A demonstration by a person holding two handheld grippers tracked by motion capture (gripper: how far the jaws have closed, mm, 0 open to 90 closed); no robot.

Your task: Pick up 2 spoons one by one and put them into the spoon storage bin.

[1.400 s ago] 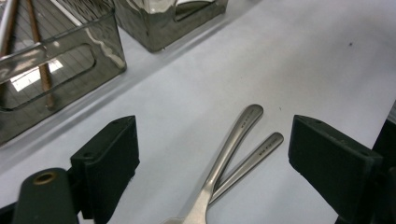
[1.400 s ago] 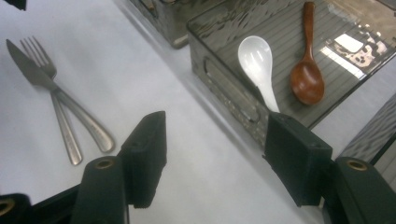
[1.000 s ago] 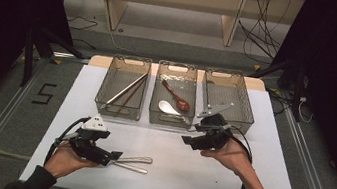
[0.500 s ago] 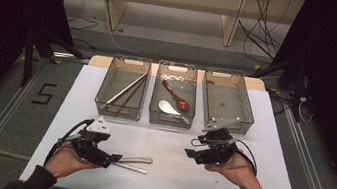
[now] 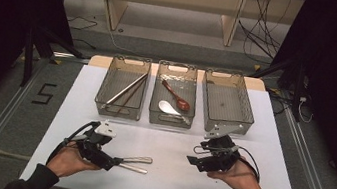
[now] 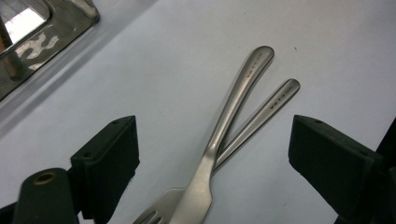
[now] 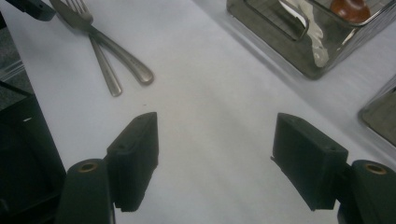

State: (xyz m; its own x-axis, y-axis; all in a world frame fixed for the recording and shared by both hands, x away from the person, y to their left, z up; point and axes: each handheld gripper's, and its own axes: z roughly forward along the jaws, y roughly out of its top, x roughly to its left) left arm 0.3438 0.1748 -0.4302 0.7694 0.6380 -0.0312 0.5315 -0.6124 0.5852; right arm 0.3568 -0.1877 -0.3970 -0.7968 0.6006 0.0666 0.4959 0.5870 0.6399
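Note:
Two metal forks [image 5: 135, 163] lie crossed on the white table [image 5: 163, 184], handles pointing right. My left gripper [image 5: 113, 161] sits low over their tine ends. In the left gripper view its jaws stand apart on either side of the forks [image 6: 233, 107] without pressing on them; left gripper [image 6: 215, 135] open. My right gripper [image 5: 195, 160] hovers over bare table to the forks' right, pointing toward them. Its jaws have just been opening and nothing is between them: right gripper [image 7: 215, 140] open, with the forks [image 7: 116, 56] farther off at upper left.
Three clear bins stand in a row at the back. The left bin [image 5: 105, 96] holds chopsticks [image 5: 125, 90]. The middle bin [image 5: 153, 115] holds a red-brown spoon [image 5: 178, 98] and a white spoon [image 5: 169, 108]. The right bin [image 5: 247, 114] holds nothing visible. The middle bin's corner [image 7: 299, 42] is close ahead of my right gripper.
My right gripper has drawn back from the front of the bins toward the near edge of the table. The left gripper and the forks have stayed in place.

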